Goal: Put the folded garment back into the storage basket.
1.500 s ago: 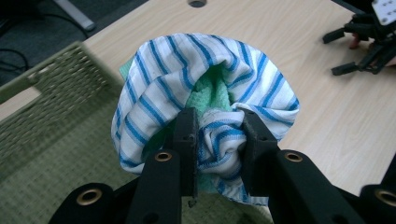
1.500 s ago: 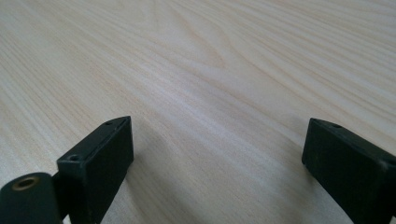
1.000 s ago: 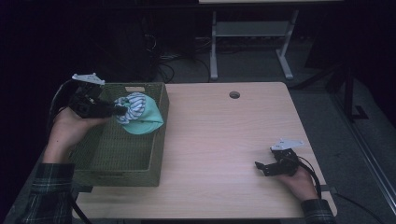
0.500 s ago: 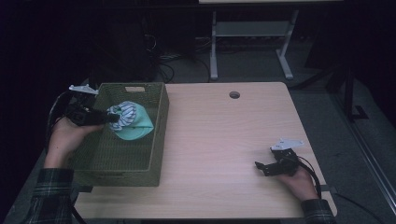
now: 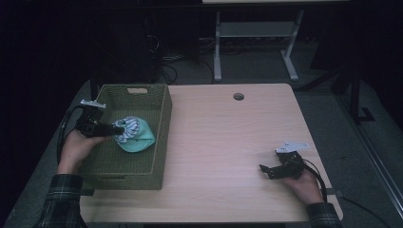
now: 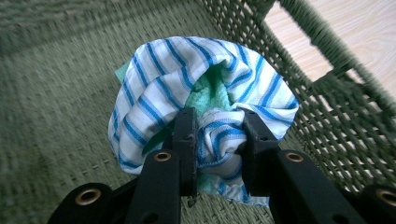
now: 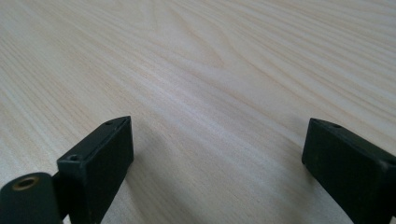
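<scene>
A: Step in hand, I judge: placing the cloth bundle into the woven basket. Left gripper clamps soft striped fabric, low inside.

B: Next I'd release there. Right gripper rests on the smooth wood table, jaws wide apart.

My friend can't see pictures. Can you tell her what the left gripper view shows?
Two black jaws of the left gripper pinch a bunched cloth bundle, white with blue stripes and some green cloth tucked inside. It hangs low inside a green woven basket, near one wall. Light wooden table peeks over the basket's rim.
</scene>
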